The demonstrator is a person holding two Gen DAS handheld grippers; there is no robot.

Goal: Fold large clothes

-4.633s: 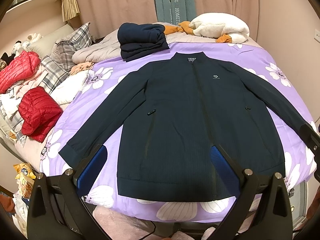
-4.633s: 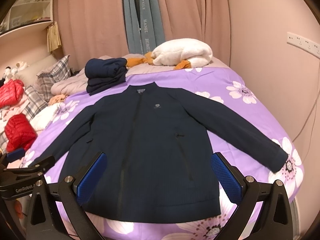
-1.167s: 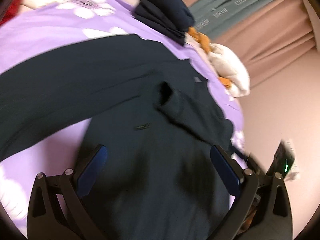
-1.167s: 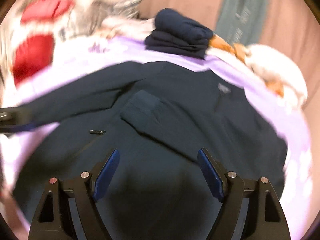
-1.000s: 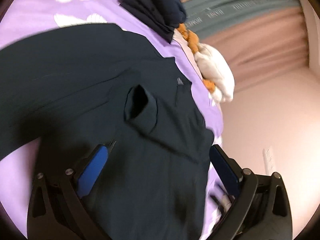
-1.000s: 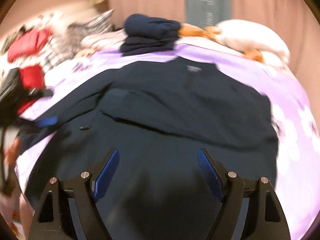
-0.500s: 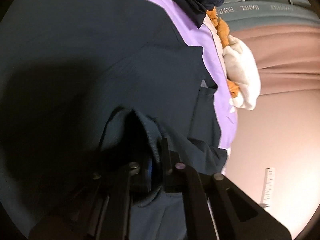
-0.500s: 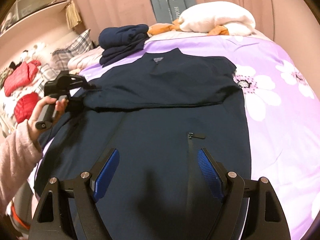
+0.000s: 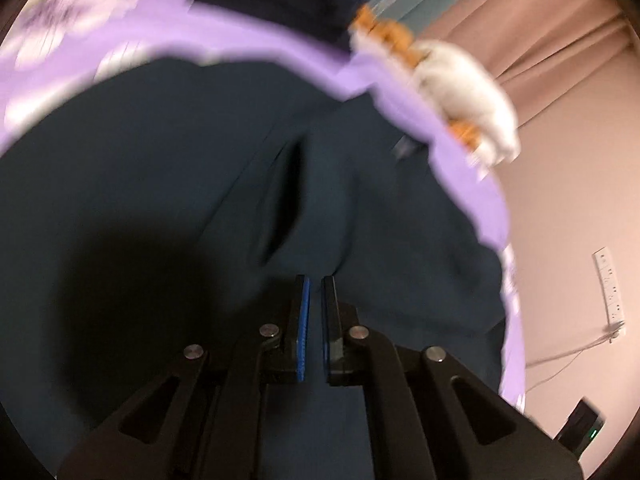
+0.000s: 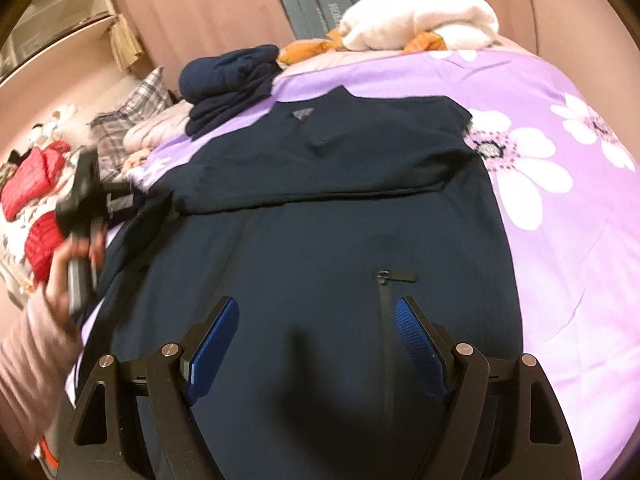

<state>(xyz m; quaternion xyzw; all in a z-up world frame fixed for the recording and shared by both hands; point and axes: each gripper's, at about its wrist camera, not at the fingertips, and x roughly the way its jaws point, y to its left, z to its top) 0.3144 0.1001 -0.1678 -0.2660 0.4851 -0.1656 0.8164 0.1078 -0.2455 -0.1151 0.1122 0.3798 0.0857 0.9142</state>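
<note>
A dark navy zip jacket (image 10: pixel 340 248) lies flat on the purple flowered bed (image 10: pixel 560 248). One sleeve (image 10: pixel 320 184) is folded across the chest from the right side of the right wrist view to the left. My left gripper (image 10: pixel 136 198), held by a hand (image 10: pixel 76 264) in a pink sleeve, is shut on that sleeve's cuff end. In the blurred left wrist view its fingers (image 9: pixel 304 312) stand almost together with navy cloth (image 9: pixel 316 200) between them. My right gripper (image 10: pixel 316 304) hangs open over the jacket's lower front beside the pocket zip (image 10: pixel 384 280), with nothing between its pads.
A stack of folded navy clothes (image 10: pixel 228 80) and a white blanket (image 10: pixel 420 20) lie at the head of the bed. Red puffer jackets (image 10: pixel 40 184) and a plaid pillow (image 10: pixel 128 116) are piled on the left. A wall with a power strip (image 9: pixel 610 284) borders the bed's far side.
The left gripper, wide open a second ago, closed on the folded sleeve's cuff and has shifted with it. The right gripper stayed open and rolled while drifting over the jacket.
</note>
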